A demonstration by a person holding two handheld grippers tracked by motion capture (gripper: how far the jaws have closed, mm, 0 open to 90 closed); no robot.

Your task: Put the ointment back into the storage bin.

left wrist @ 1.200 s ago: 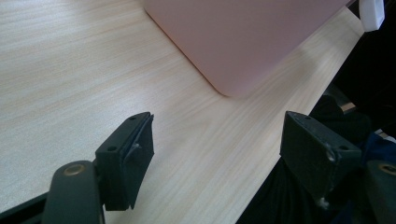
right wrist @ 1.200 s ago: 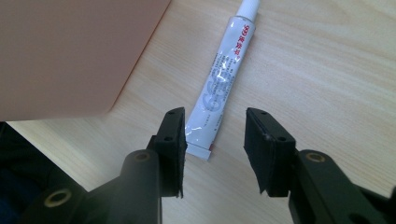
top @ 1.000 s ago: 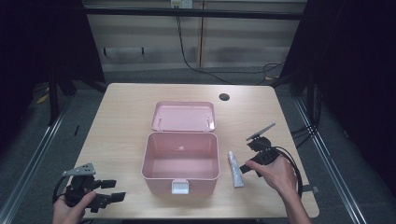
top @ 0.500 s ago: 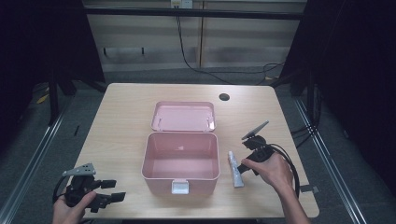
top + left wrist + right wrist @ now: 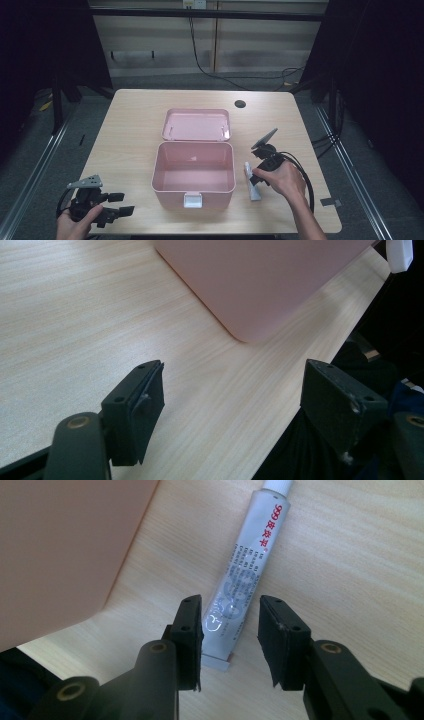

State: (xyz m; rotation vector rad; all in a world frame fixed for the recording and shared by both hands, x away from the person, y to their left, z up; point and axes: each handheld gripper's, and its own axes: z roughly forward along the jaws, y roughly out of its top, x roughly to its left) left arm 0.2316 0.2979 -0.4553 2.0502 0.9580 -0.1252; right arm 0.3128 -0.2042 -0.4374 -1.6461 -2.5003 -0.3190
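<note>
Wooden table [image 5: 135, 130], pink box [image 5: 194, 173] at its middle with the lid [image 5: 196, 124] swung open and lying flat behind it; interior bare, white latch [image 5: 193, 200] on the front wall. A white tube [image 5: 252, 182] with red print lies flat on the table just beside the box's right wall, cap end pointing away from the person. Right gripper [image 5: 231, 630] is lowered over the tube's crimped near end, jaws apart and straddling it: in the right gripper view the left pad [image 5: 191, 630] sits at the tube's edge, the right pad stands a little off; contact cannot be told. Left gripper [image 5: 116, 204] rests at the near left corner of the table, well apart from the box, jaws spread wide with nothing between them.
</note>
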